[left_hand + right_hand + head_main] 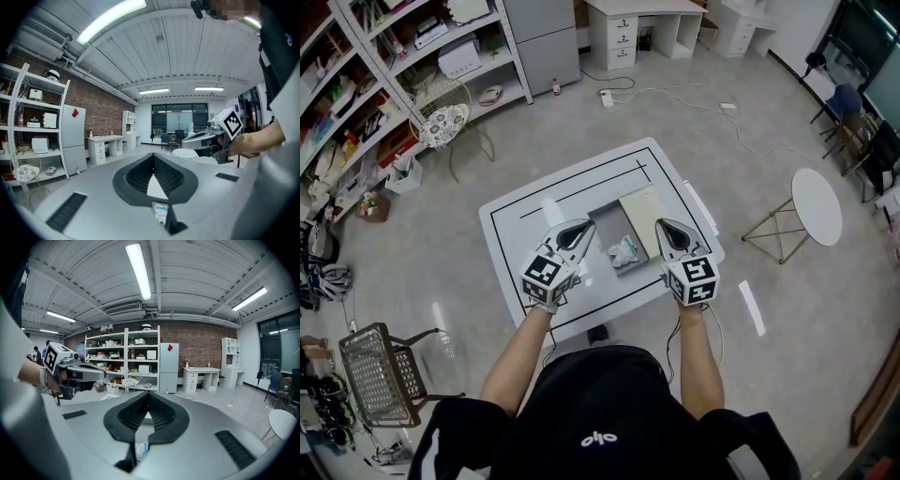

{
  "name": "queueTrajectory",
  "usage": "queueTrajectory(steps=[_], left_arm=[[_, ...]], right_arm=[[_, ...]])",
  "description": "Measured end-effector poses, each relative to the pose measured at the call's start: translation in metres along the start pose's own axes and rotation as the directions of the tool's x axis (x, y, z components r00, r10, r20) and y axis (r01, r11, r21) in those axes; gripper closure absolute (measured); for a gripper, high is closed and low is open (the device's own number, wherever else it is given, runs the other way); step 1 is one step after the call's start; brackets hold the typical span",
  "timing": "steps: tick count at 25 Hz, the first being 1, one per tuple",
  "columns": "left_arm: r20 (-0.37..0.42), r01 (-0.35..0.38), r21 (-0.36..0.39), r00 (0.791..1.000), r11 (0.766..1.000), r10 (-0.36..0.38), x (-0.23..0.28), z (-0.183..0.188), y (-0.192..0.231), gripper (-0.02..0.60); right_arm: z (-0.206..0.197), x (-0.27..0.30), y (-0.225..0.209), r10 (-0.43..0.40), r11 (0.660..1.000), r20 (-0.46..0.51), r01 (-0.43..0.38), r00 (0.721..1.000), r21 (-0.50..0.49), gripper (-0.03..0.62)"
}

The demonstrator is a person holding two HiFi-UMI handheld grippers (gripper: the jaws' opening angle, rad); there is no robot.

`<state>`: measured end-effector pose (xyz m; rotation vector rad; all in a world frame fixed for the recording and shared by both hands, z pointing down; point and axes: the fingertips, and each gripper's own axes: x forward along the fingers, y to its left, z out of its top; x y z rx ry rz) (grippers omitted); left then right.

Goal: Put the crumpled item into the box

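Left hand-held gripper closed at its tips, crumpled item seen below

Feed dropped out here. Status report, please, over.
Left gripper and right gripper: fingers shut, empty, above the table. Crumpled item between them, at the box's near edge, inside or not unclear. Nothing in the way.

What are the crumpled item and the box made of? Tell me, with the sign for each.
Crumpled item: probably thin paper or plastic film, white and pale blue. Its irregular, creased lump suggests that. Box: probably cardboard, matte grey and cream, judging by its flat, dull faces, though it shows too small to be sure.
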<state>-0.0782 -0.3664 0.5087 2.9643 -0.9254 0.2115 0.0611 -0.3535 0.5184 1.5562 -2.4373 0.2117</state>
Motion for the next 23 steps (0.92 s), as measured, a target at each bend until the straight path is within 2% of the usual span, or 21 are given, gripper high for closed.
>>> queueTrajectory(steps=[23], left_arm=[[-0.005,0.010,-0.003,1.000,1.000,-0.010,0.0032,0.0011,-0.0024,0.575]], right_arm=[[-0.0070,-0.0023,-0.0038,-0.007,1.000,-0.016,0.008,1.000,0.006,0.585]])
